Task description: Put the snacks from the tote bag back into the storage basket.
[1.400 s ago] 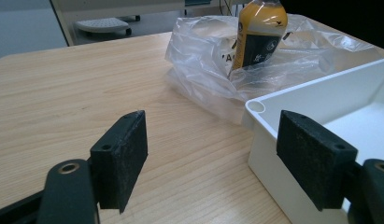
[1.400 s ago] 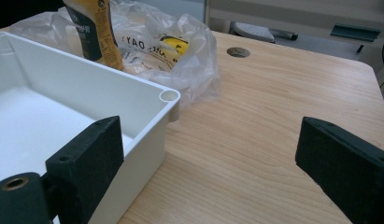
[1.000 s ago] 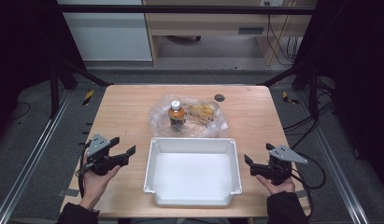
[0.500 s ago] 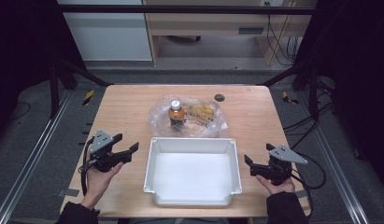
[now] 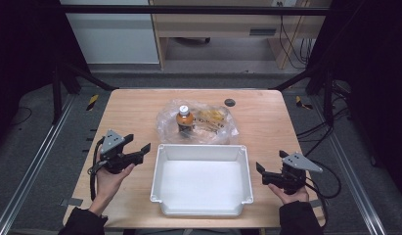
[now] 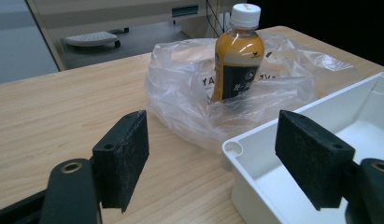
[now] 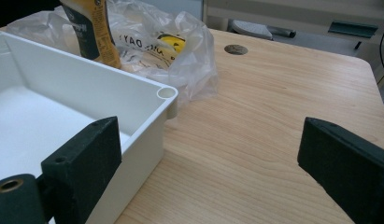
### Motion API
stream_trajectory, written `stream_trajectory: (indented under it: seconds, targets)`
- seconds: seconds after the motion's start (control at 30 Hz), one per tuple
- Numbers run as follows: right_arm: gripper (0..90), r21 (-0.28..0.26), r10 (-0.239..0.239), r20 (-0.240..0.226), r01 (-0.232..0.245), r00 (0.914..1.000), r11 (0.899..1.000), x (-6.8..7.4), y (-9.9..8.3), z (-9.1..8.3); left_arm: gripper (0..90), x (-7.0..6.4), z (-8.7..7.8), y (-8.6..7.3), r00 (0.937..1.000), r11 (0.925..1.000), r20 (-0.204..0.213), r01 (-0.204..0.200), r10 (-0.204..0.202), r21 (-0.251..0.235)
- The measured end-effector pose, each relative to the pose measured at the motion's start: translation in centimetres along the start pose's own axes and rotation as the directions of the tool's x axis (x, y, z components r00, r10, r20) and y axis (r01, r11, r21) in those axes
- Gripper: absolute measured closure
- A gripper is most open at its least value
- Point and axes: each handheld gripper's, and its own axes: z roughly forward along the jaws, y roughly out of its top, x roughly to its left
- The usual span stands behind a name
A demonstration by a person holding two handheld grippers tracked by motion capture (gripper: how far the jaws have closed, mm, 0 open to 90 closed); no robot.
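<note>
Now the left tool (image 5: 140,151) hovers at the middle left of the high view, its jaws apart and empty, and they look toward the plastic bag (image 5: 198,122) in the upper middle of the frame. Inside this bag an orange bottle (image 5: 184,119) with a white cap stands upright, and some yellow packets lie beside it. The bag touches the far wall of the white tray (image 5: 201,152), which stands in the lower middle of the desk (image 5: 130,105). The right tool (image 5: 263,172) rests at the lower right, just beside the tray, and its jaws are also apart with nothing between them.

I judge that the step in hand is the reach of the left tool to the bag or the bottle. To do it well, the tool should come over the corner of the tray and not strike it, because in the left gripper view this corner lies just before the jaws. It is better to take the bottle low on its body, through the thin film, since loose plastic can slip and the bottle can fall over
</note>
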Motion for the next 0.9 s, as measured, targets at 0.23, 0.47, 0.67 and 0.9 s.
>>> stream_trajectory:
  seconds: [0.23, 0.47, 0.67, 0.9]
  targets:
    - [6.7, 0.001, -0.005, 0.000, 0.005, 1.0000, 1.000, 0.0, 0.0, 0.0, 25.9, -0.5, 0.8, 0.8, 0.9999, 0.9999, 0.002, -0.015, 0.015, -0.003]
    - [6.6, 0.002, -0.006, 0.000, 0.006, 1.0000, 1.000, 0.0, 0.0, 0.1, 25.9, -0.7, 1.6, 1.7, 0.9999, 0.9999, 0.007, -0.012, 0.013, -0.012]
    - [6.6, 0.005, -0.006, -0.001, 0.006, 1.0000, 1.000, 0.0, 0.0, 0.1, 26.0, -1.1, 2.3, 2.4, 0.9998, 0.9997, 0.012, -0.015, 0.015, -0.020]
    - [6.6, 0.005, -0.005, -0.002, 0.005, 1.0000, 1.000, 0.0, 0.0, 0.1, 26.0, -1.5, 3.1, 3.0, 0.9998, 0.9995, 0.015, -0.014, 0.014, -0.027]
